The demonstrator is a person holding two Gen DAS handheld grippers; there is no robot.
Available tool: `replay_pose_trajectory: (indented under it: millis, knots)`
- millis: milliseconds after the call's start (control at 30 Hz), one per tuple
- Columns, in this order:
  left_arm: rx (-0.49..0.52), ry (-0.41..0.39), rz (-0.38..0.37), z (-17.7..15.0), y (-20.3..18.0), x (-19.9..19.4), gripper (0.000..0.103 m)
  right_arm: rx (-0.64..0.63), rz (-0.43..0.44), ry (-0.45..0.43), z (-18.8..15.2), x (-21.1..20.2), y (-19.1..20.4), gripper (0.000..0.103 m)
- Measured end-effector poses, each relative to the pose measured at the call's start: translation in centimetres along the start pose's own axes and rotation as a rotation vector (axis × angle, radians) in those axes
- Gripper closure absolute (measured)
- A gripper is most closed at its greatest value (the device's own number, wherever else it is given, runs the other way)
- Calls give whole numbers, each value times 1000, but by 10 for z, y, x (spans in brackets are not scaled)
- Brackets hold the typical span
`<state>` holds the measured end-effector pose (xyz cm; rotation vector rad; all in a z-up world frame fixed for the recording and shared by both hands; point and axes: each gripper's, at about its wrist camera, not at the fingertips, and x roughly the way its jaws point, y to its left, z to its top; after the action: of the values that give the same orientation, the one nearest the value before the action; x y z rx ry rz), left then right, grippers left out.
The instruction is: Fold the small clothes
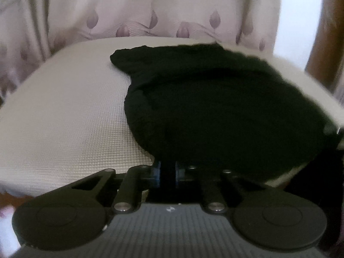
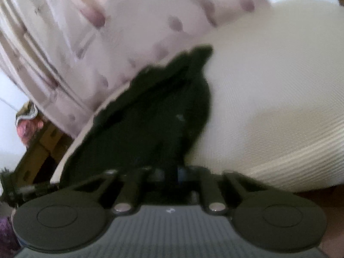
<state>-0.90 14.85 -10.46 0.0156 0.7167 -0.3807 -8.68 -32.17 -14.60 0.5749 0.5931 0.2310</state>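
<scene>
A black garment [image 1: 215,107] lies on a white textured table [image 1: 64,118], reaching from the near edge to the far right. My left gripper [image 1: 168,169] is shut on the garment's near edge, its fingers pressed together under the cloth. In the right wrist view the same black garment [image 2: 150,118] runs up and away from my right gripper [image 2: 172,172], which is shut on its near edge. This view is tilted and blurred. The fingertips of both grippers are mostly hidden by the dark cloth.
A pale curtain with purple leaf marks [image 1: 150,10] hangs behind the table. A wooden frame [image 1: 322,43] stands at the far right. In the right wrist view, wooden furniture [image 2: 38,146] and a pinkish object [image 2: 28,124] sit left of the table [image 2: 268,107].
</scene>
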Motion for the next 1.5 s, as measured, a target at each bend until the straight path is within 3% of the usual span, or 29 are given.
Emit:
replay_pose_trajectory:
  millis: [233, 567, 833, 1500]
  knots:
    - [-125, -48, -61, 16, 17, -9, 92, 137, 153, -95, 14, -14, -7, 93]
    - [-85, -127, -26, 37, 0, -15, 92, 242, 262, -168, 34, -17, -7, 93]
    - [-67, -178, 14, 62, -14, -13, 92, 227, 265, -186, 57, -9, -1, 93]
    - [-145, -174, 50, 100, -6, 13, 92, 206, 256, -193, 115, 27, -9, 93]
